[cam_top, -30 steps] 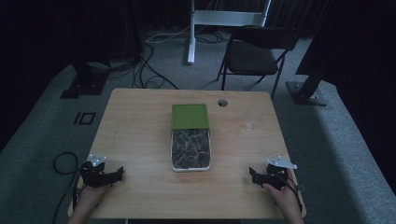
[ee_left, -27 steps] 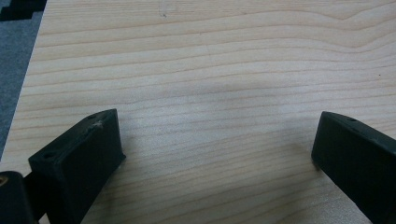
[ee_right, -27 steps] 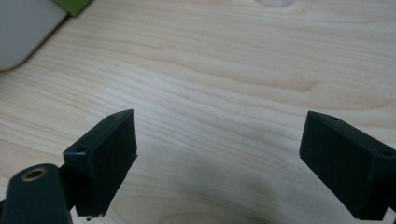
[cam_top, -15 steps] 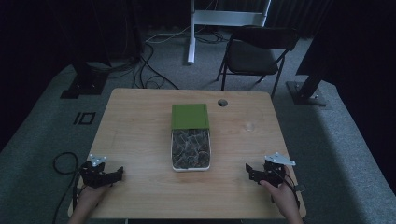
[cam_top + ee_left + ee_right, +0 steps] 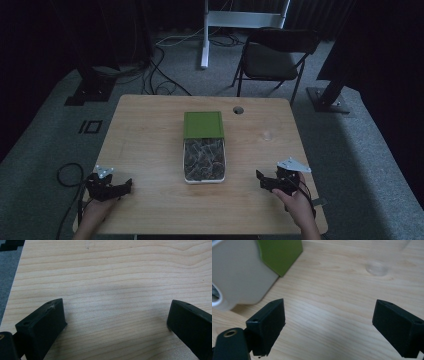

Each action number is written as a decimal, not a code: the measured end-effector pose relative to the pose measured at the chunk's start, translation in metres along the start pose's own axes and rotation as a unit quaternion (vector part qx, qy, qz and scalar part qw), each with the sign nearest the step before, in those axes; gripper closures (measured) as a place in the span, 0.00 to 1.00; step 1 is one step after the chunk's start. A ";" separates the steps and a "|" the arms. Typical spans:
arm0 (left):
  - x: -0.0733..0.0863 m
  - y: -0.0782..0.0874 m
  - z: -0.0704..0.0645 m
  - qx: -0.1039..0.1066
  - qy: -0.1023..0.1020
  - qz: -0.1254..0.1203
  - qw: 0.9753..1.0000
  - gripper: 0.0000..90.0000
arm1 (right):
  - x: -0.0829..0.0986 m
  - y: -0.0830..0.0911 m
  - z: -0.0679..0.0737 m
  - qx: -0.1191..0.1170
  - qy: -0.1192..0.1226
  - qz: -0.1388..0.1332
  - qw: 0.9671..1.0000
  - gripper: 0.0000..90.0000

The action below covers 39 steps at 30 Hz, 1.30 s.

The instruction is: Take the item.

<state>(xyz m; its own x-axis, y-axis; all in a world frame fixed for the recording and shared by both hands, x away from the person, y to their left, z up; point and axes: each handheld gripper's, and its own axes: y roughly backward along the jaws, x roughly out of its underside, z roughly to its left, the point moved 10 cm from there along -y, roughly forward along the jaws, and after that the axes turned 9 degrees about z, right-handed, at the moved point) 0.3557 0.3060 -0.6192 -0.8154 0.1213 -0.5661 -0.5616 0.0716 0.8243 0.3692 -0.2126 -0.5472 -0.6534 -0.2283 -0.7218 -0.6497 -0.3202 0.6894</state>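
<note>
The right gripper (image 5: 267, 181) has slid inward along the near edge of the light wooden table (image 5: 150, 145) over the last second, drawing closer to the white rectangular plastic container with the green sliding lid (image 5: 204, 146), while the left gripper (image 5: 116, 188) has stayed put at the near left corner. That shift suggests the right hand is beginning its approach to the container, which seems to be the thing about to be handled; nothing has been grasped yet, so the work looks to be at its very start. The container sits in the middle of the table, its long axis running away from the person; the green lid (image 5: 203, 124) covers only the far half, and the near half is open, showing a dark, crumpled-looking filling (image 5: 204, 158) that is too dim to identify. In the right gripper view the two black jaws are spread wide with bare wood between them, holding and touching nothing; the container's pale wall (image 5: 242, 277) and a corner of the green lid (image 5: 280, 253) lie ahead and to the left, near but still apart from the left jaw. A small, clear, round mark or disc (image 5: 376, 267) lies on the wood farther off. In the left gripper view the jaws are likewise spread wide over plain wood grain (image 5: 112, 290), empty, with the table edge and grey carpet (image 5: 7, 267) at the upper left.
</note>
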 end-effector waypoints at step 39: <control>0.000 0.000 0.000 0.000 0.000 0.000 1.000 0.03 | -0.063 0.005 0.062 -0.045 0.046 -0.054 0.996 0.14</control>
<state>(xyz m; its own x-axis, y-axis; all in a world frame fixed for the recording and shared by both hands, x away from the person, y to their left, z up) 0.3557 0.3060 -0.6192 -0.8154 0.1213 -0.5661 -0.5616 0.0717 0.8243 0.3828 -0.1430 -0.4946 -0.5396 -0.2702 -0.7974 -0.6744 -0.4282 0.6015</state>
